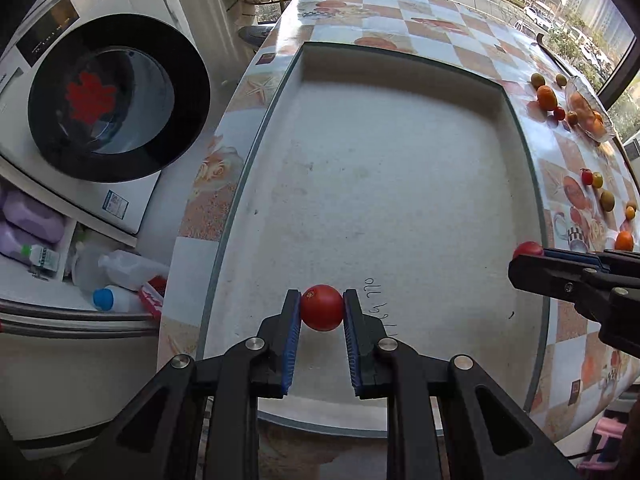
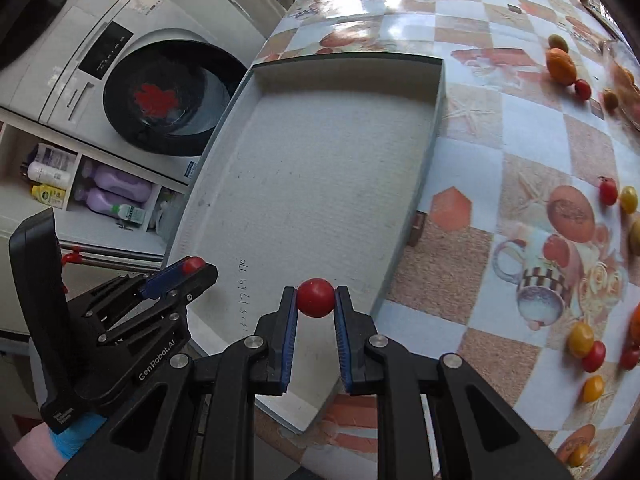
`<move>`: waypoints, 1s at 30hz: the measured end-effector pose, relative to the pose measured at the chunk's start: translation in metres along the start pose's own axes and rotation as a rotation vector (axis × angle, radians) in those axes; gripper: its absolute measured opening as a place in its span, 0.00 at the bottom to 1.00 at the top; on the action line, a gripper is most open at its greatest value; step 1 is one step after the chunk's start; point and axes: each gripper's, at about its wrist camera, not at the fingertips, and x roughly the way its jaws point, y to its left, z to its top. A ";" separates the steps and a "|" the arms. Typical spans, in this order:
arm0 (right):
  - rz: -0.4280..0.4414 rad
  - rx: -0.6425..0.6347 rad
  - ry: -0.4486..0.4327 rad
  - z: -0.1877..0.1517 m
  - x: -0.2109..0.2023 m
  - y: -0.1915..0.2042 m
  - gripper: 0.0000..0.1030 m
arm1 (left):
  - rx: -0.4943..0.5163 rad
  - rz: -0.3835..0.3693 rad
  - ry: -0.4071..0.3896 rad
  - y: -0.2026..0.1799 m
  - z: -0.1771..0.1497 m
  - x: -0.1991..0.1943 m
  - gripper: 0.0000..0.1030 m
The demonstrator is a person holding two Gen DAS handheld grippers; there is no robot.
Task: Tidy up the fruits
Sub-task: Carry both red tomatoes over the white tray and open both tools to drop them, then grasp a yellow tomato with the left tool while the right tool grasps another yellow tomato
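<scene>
My left gripper (image 1: 322, 309) is shut on a red cherry tomato (image 1: 322, 307), held over the near end of a shallow white tray (image 1: 400, 184). My right gripper (image 2: 315, 298) is shut on a second red cherry tomato (image 2: 315, 297), above the tray's (image 2: 320, 160) near right part. Each wrist view shows the other gripper: the right gripper (image 1: 524, 254) enters from the right edge with its tomato (image 1: 529, 248), and the left gripper (image 2: 196, 270) sits at the lower left with its tomato (image 2: 193, 265). Several loose red, yellow, green and orange fruits (image 2: 562, 66) lie on the tablecloth to the right.
The table (image 1: 440, 12) has a checked, glossy cloth. A glass dish (image 1: 590, 110) with orange fruit stands at its far right. A washing machine (image 1: 116, 96) and shelves of bottles (image 1: 36, 224) are left of the table. A window with a street view lies beyond.
</scene>
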 end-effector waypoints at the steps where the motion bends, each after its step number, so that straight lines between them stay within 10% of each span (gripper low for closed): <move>1: -0.013 -0.010 0.011 0.004 0.008 0.006 0.19 | 0.005 0.000 0.000 0.005 -0.002 0.002 0.22; 10: -0.141 -0.005 0.075 0.028 0.044 0.010 0.21 | 0.083 0.006 0.001 0.007 -0.006 0.009 0.31; 12: -0.144 -0.008 0.074 0.030 0.045 0.011 0.29 | 0.080 -0.001 -0.009 0.009 -0.005 0.008 0.87; 15: -0.151 -0.003 0.057 0.032 0.043 0.013 0.67 | 0.097 -0.020 -0.034 0.008 -0.004 0.004 0.87; 30: -0.173 0.202 -0.116 0.003 -0.046 -0.045 0.81 | 0.259 -0.053 -0.043 -0.059 0.004 -0.020 0.87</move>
